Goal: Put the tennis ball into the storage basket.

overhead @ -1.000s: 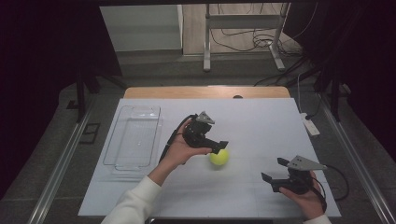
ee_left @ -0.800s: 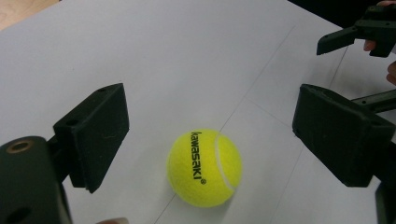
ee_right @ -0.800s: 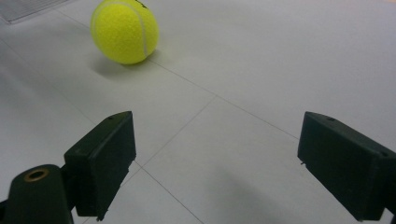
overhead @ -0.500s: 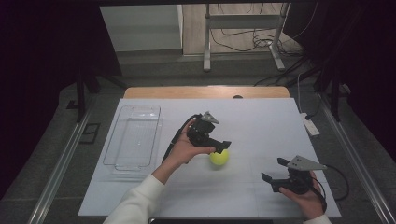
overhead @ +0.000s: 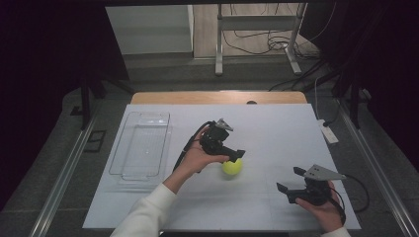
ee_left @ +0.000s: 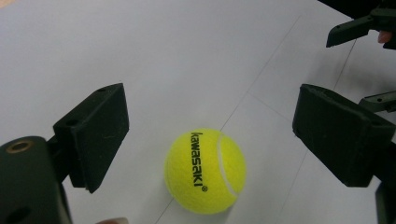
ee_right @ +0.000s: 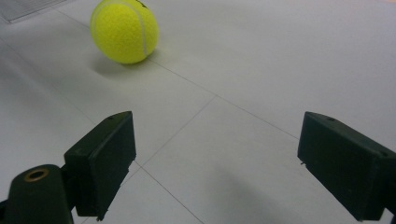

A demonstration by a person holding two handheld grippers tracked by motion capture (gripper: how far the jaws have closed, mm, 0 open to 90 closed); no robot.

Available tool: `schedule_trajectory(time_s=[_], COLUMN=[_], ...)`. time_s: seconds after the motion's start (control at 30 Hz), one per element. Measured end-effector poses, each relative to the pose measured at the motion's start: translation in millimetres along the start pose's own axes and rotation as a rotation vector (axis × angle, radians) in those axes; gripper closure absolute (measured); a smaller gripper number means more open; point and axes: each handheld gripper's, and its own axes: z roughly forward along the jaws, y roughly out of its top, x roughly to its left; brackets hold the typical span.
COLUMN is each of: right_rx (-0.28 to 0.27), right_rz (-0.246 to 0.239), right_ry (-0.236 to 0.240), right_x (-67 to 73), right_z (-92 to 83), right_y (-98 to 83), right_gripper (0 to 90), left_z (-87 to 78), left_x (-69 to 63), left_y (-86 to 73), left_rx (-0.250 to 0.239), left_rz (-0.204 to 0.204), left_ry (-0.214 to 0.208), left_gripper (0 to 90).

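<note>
Yellow felt tennis ball point(overhead: 231, 167), printed "kawasaki", resting free on the white desk point(overhead: 276, 133), well to the right of the clear plastic tray point(overhead: 141, 145). Left gripper point(ee_left: 210, 121) poised above the ball, jaws released and spread wider than the ball, touching nothing. Right gripper point(ee_right: 217, 163) near the ball's right, level with the desk, jaws likewise released and empty. Likely risks: a round ball on a smooth surface may roll if one pad meets it before the other; an off-centre closure could squeeze it out forward; a descent that stops short would pinch only the upper curve, and the ball could slip free on lifting
</note>
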Motion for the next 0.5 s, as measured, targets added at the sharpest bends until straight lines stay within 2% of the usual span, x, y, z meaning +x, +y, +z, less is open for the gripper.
schedule_trajectory(time_s=[0.5], right_rx=[0.002], right_rz=[0.001], right_ry=[0.002], right_x=[0.0], right_z=[0.3], right_y=[-0.1], right_gripper=[12.0], left_z=[14.4], left_x=[5.3], left_y=[-4.2], left_rx=[0.056], left_rz=[-0.013], left_ry=[-0.013], left_gripper=[10.8])
